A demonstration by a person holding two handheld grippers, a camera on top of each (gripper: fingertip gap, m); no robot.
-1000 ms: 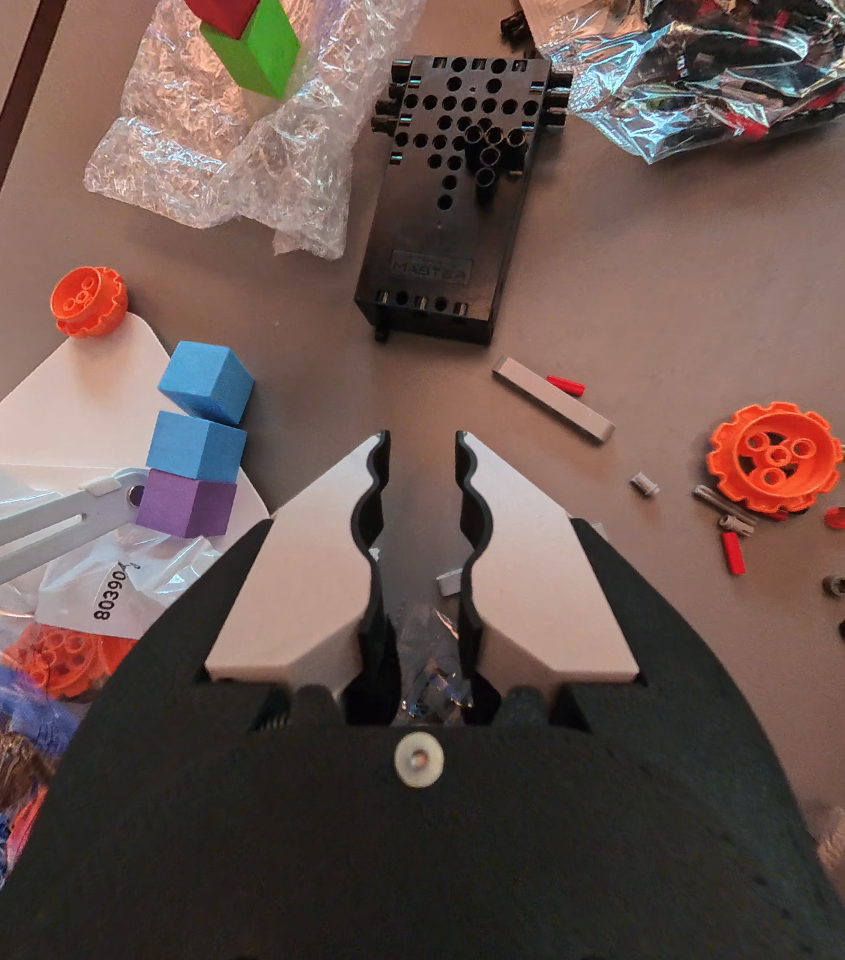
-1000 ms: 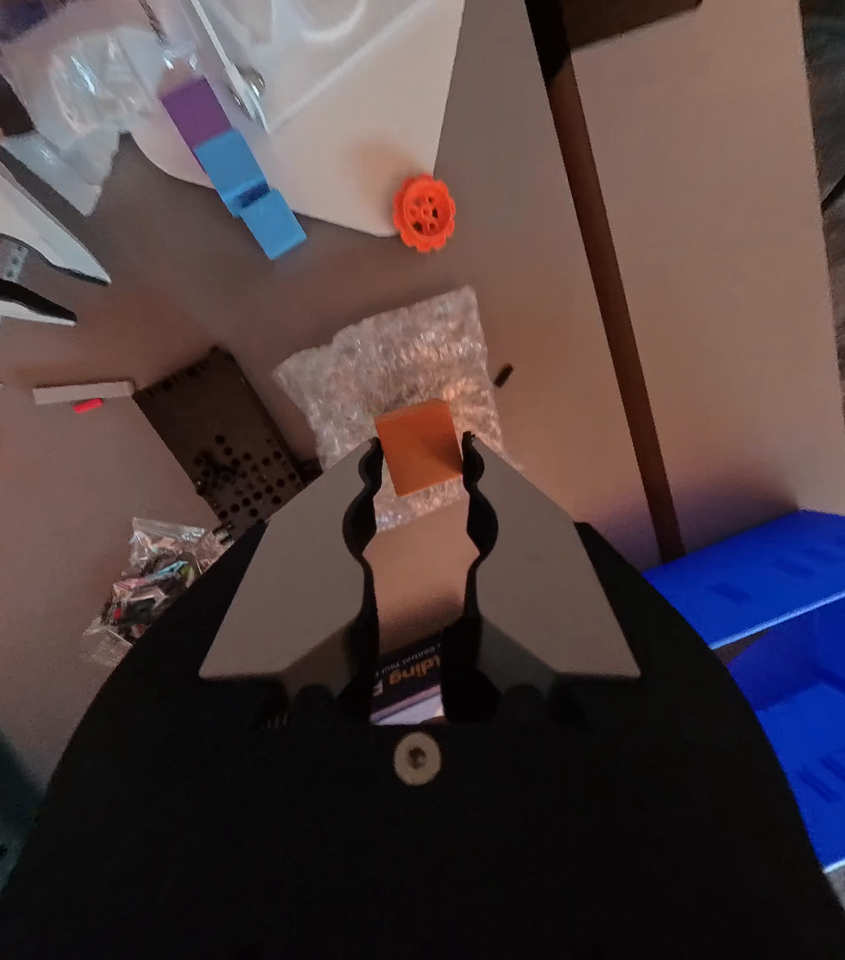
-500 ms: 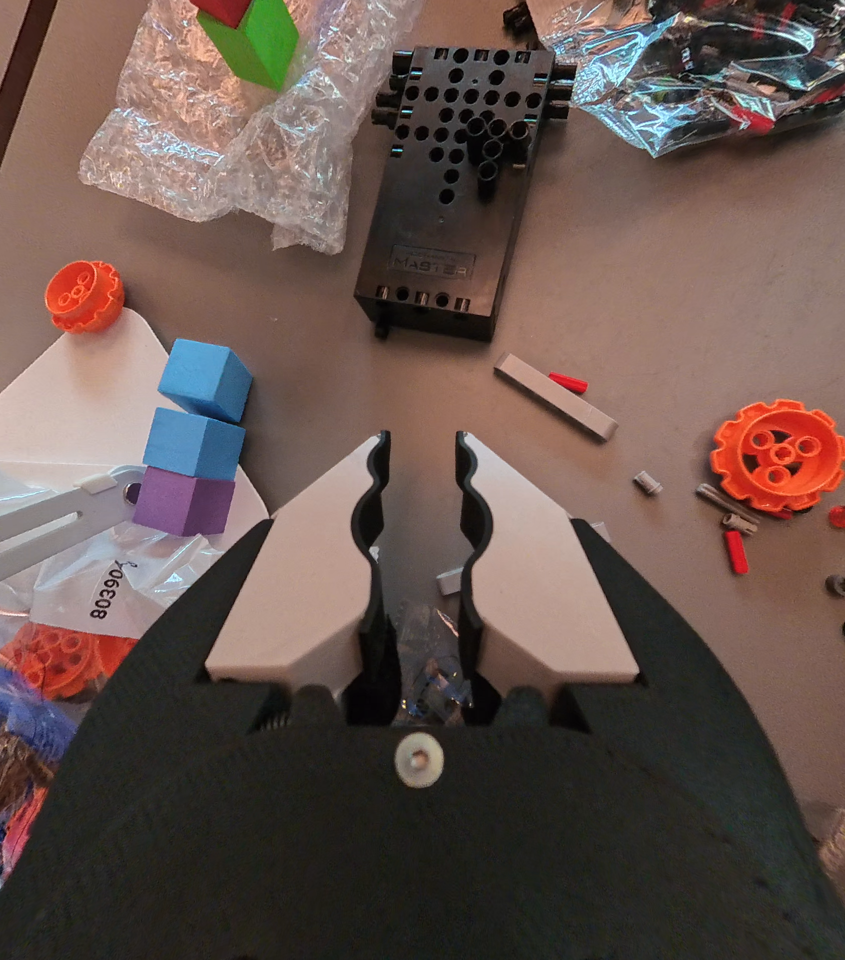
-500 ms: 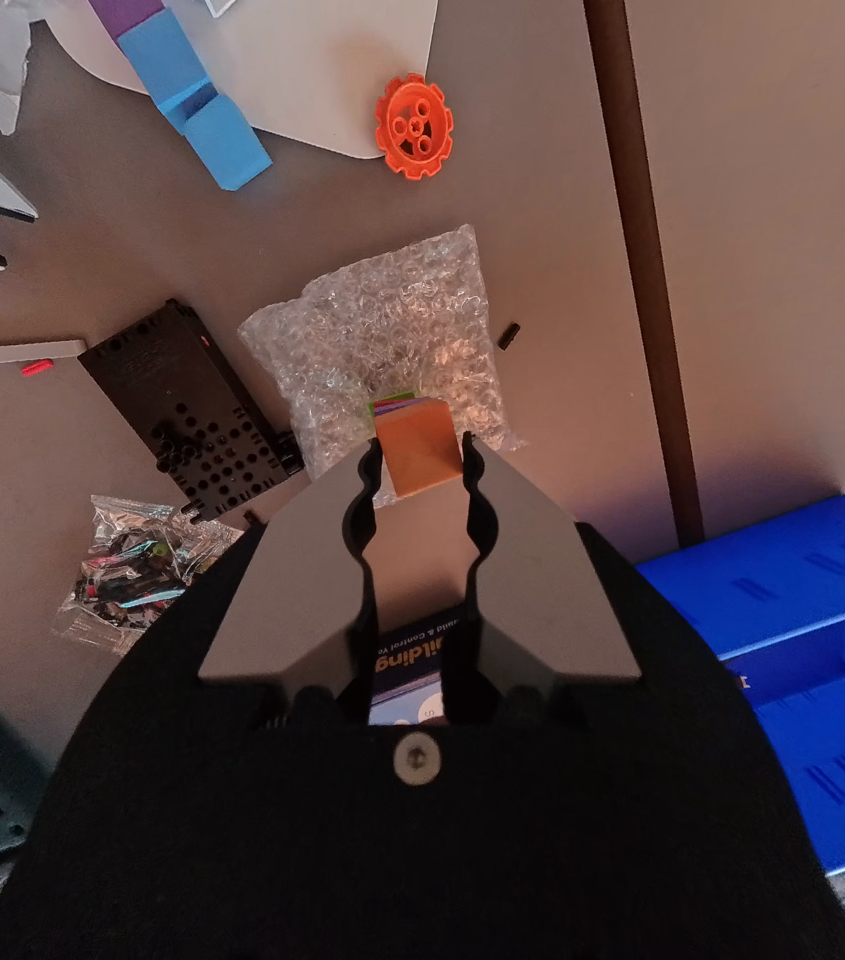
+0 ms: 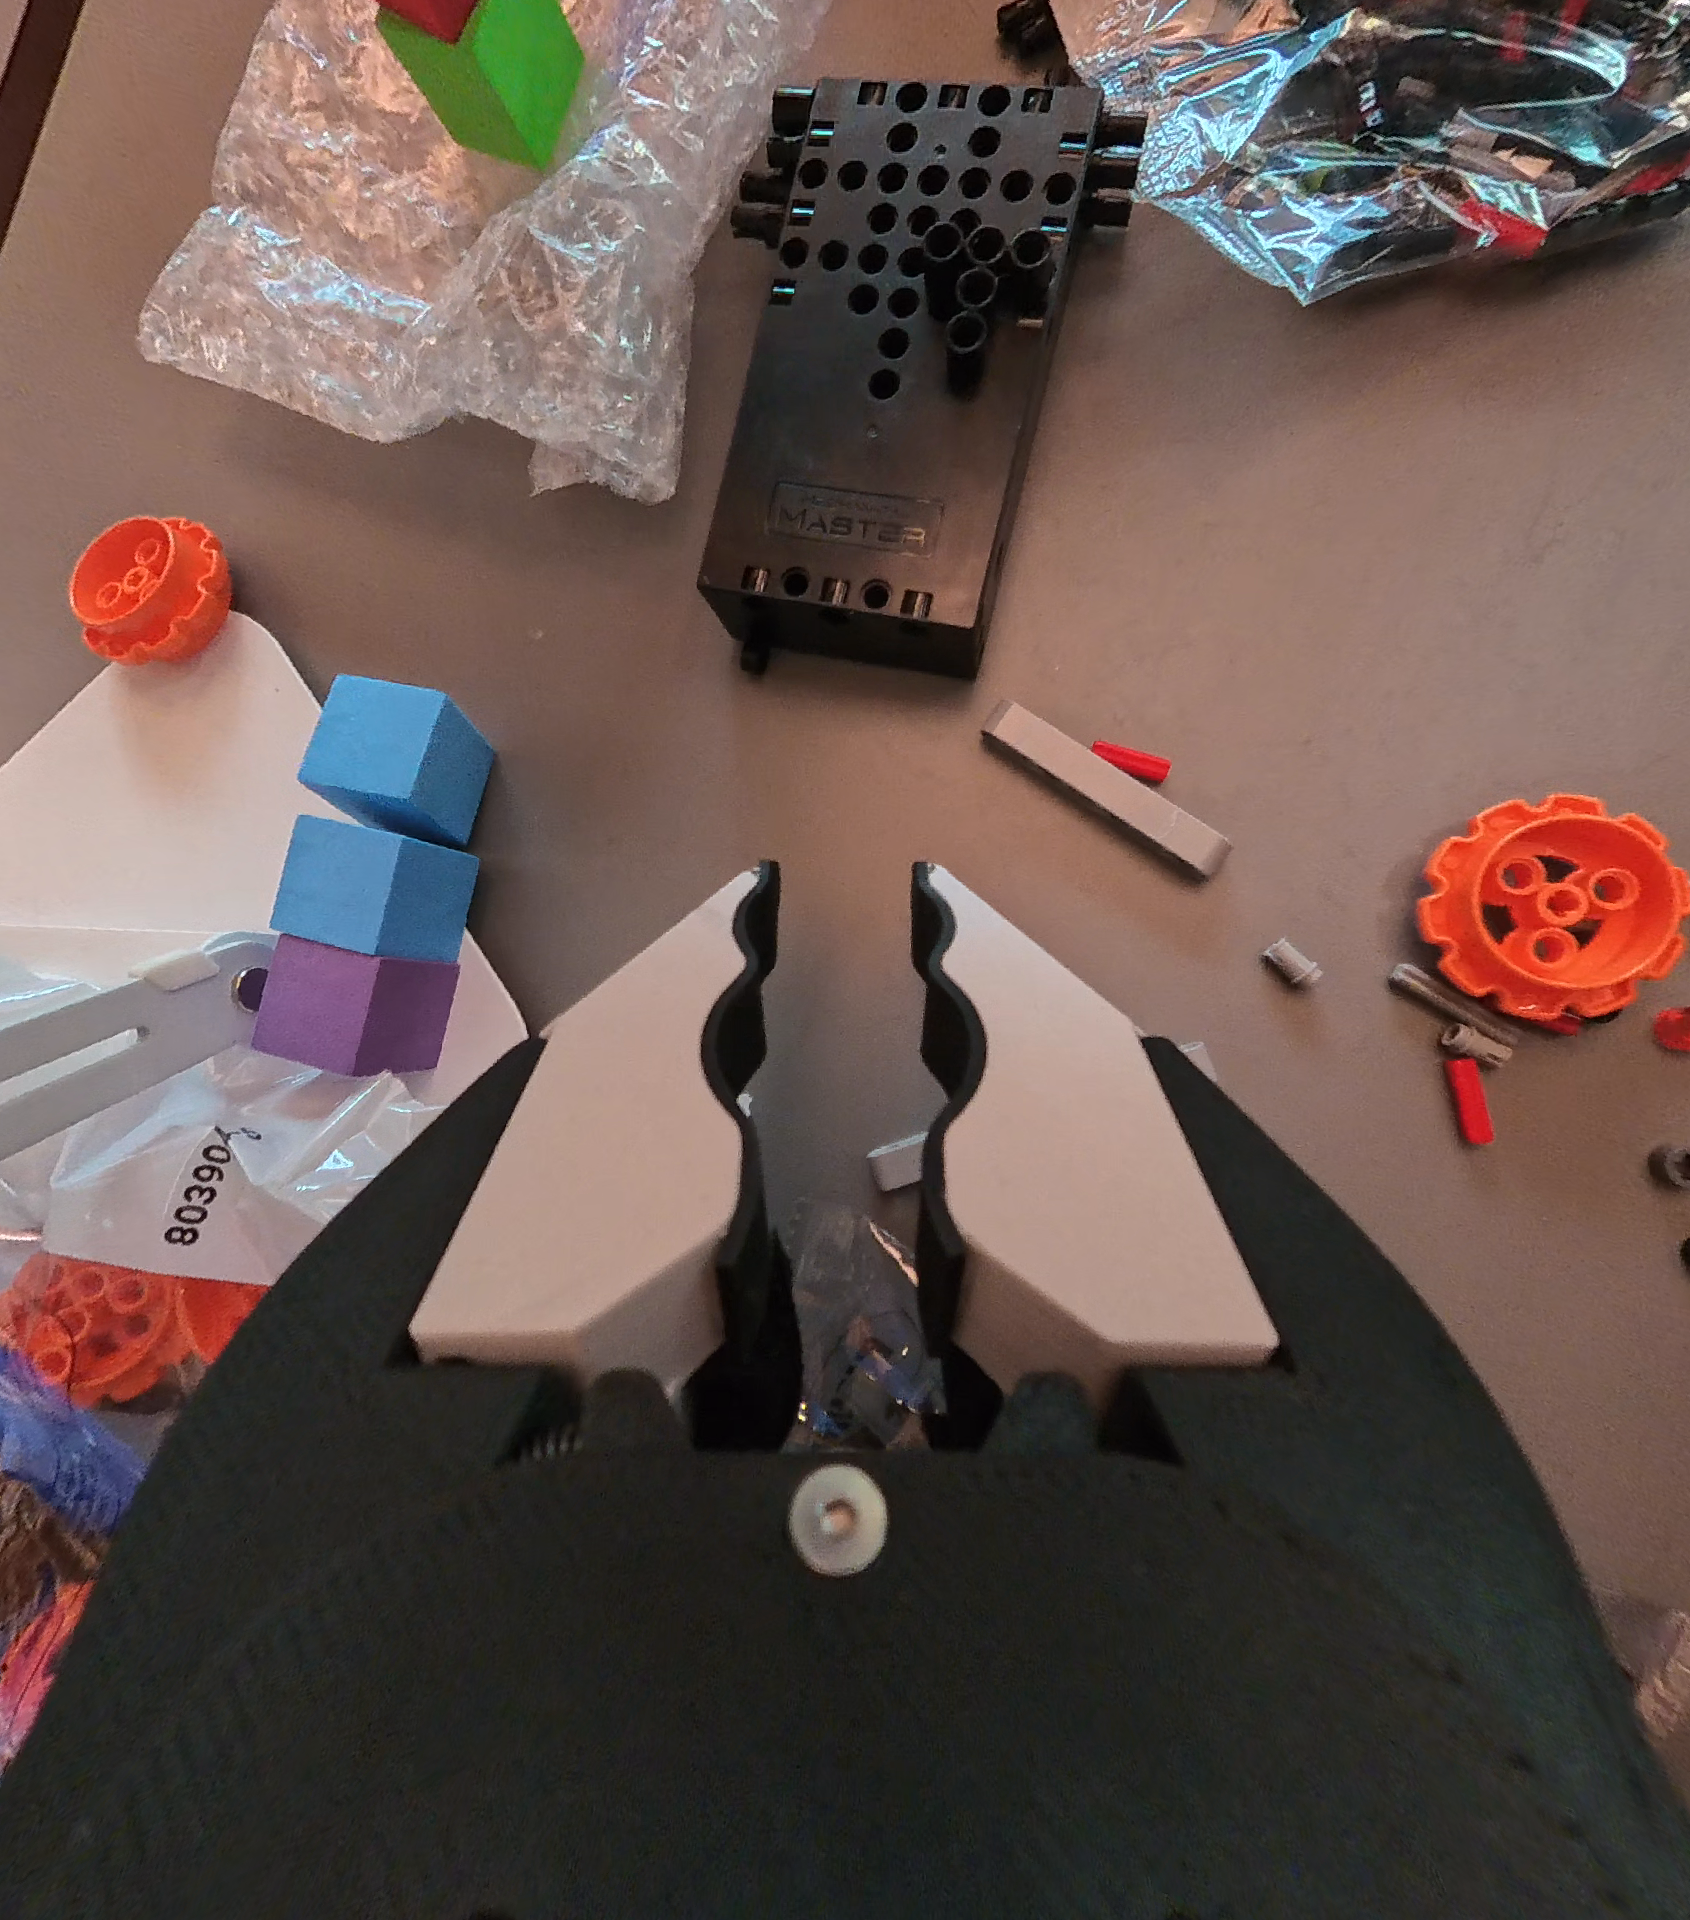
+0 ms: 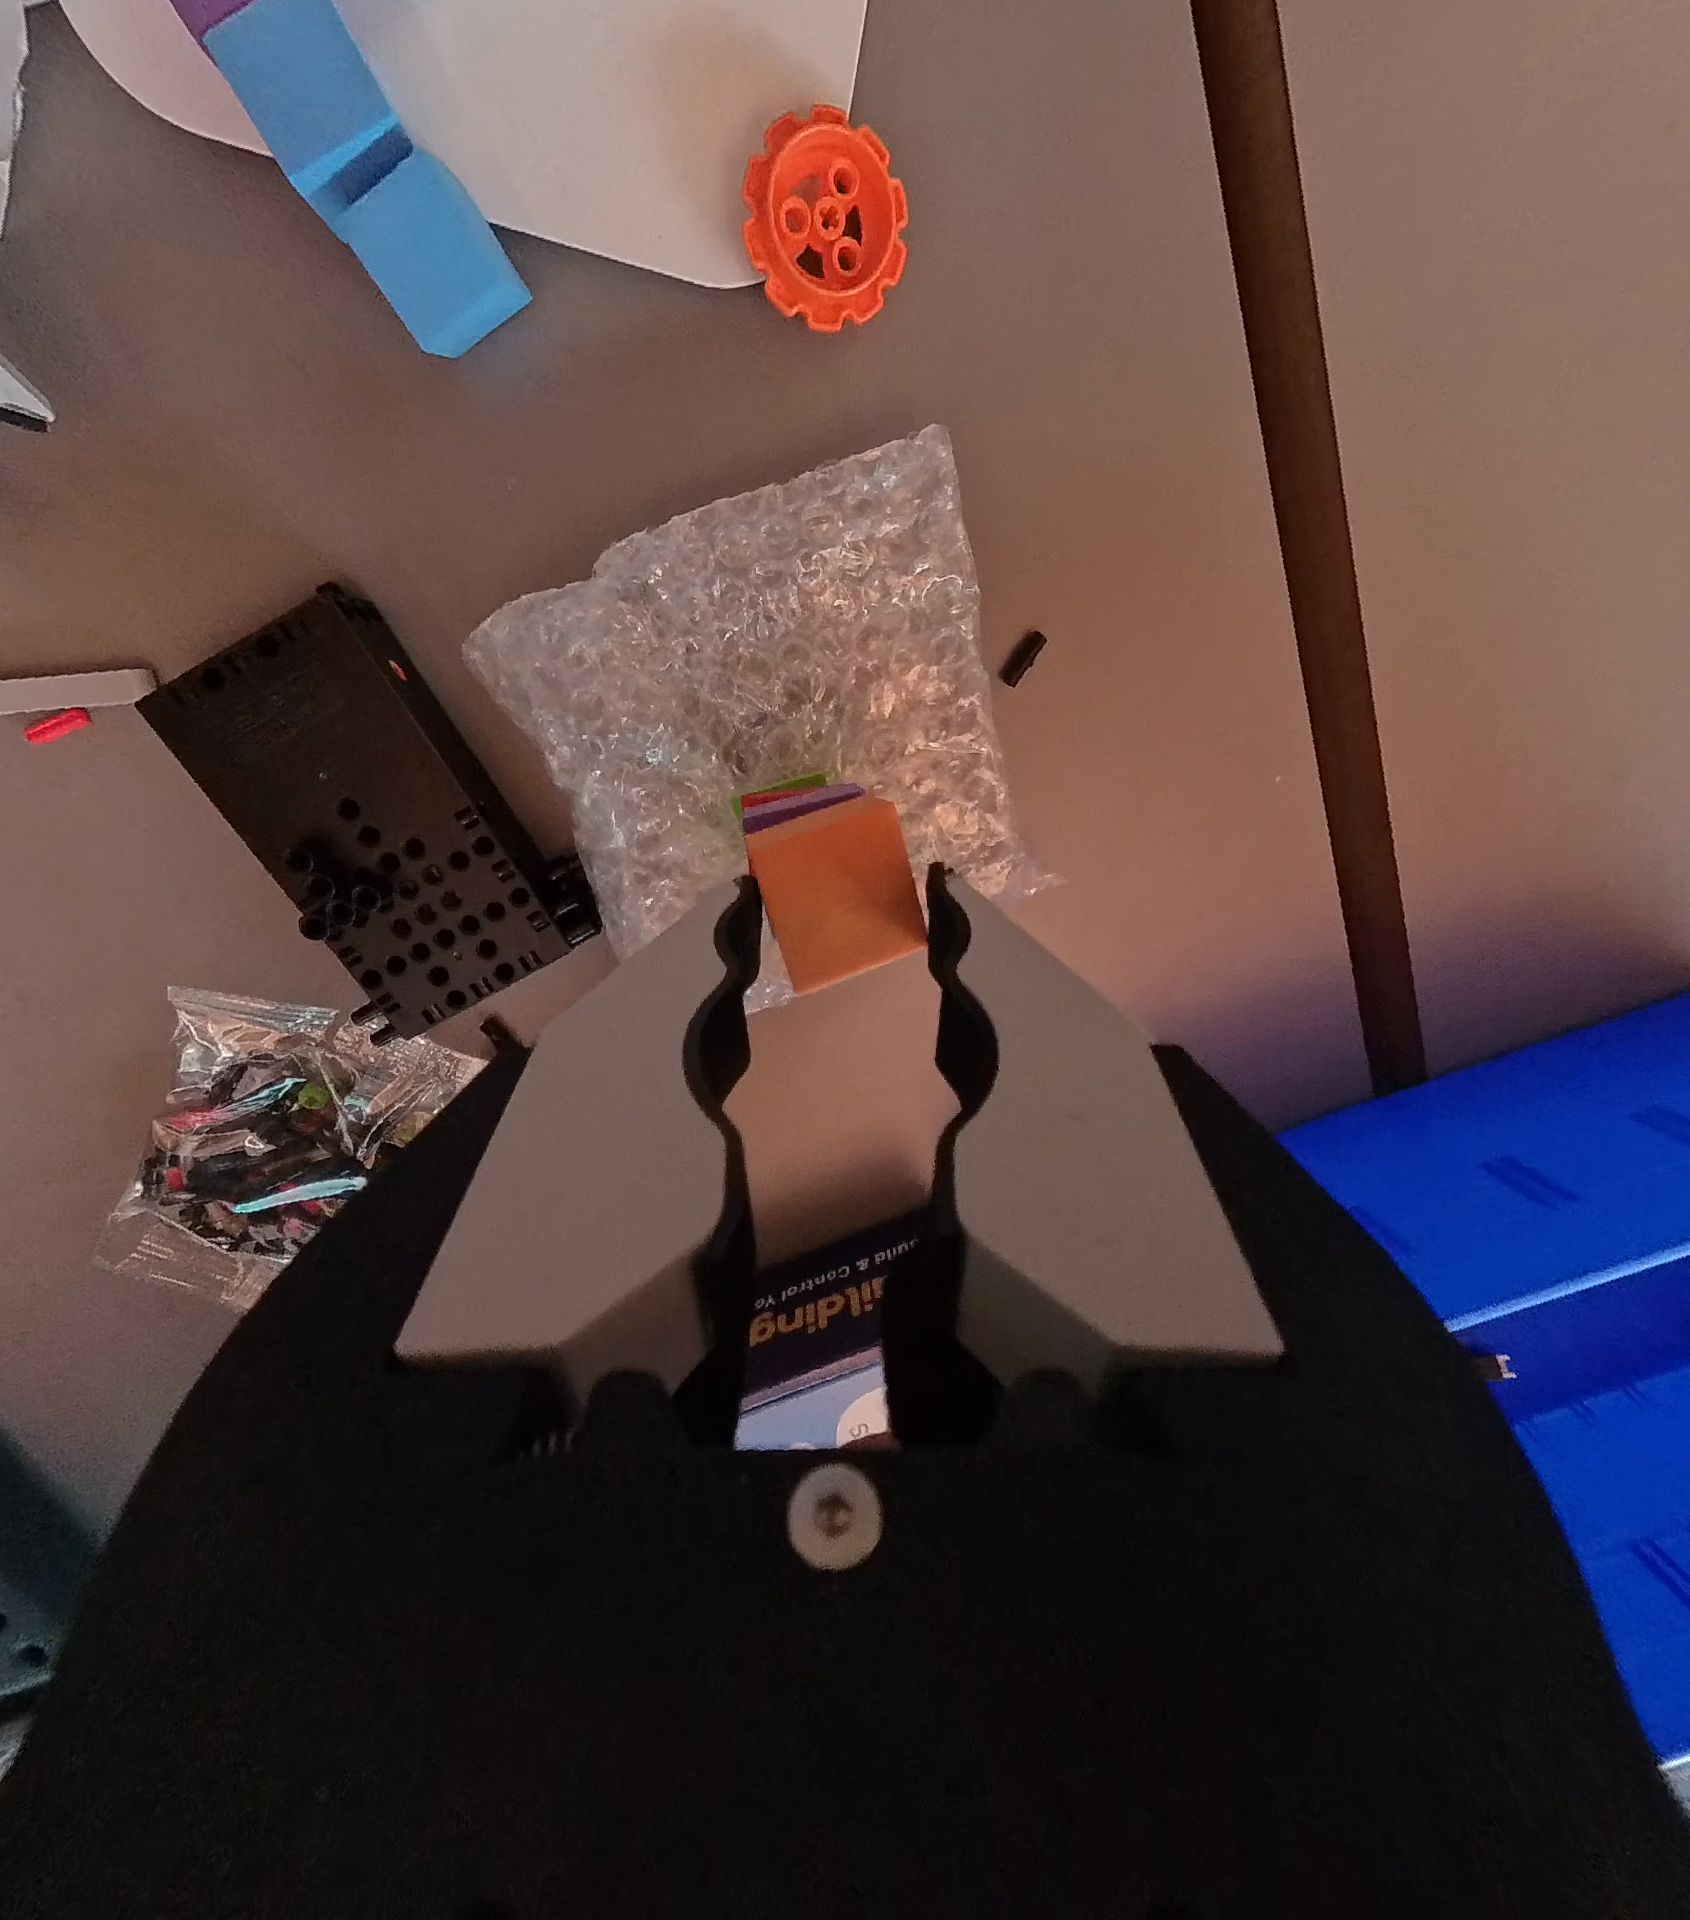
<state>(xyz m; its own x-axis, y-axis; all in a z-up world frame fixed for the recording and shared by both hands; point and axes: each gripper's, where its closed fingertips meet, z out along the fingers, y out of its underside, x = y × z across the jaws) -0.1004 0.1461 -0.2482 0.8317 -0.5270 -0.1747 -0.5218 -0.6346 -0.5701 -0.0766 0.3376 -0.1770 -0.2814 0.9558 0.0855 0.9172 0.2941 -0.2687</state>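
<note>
The right hand-held gripper (image 6: 836, 883), pinching an orange cube (image 6: 836, 899), has moved over the bubble wrap (image 6: 779, 665) above stacked coloured blocks, while the left hand-held gripper (image 5: 839, 883) stays spread, empty, beside the bubble wrap.

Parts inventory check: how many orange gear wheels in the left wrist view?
3. Far-left wheel at the white sheet corner; right wheel among small pins; bagged wheel lower left in the clear bag. The bag may hide more.
</note>
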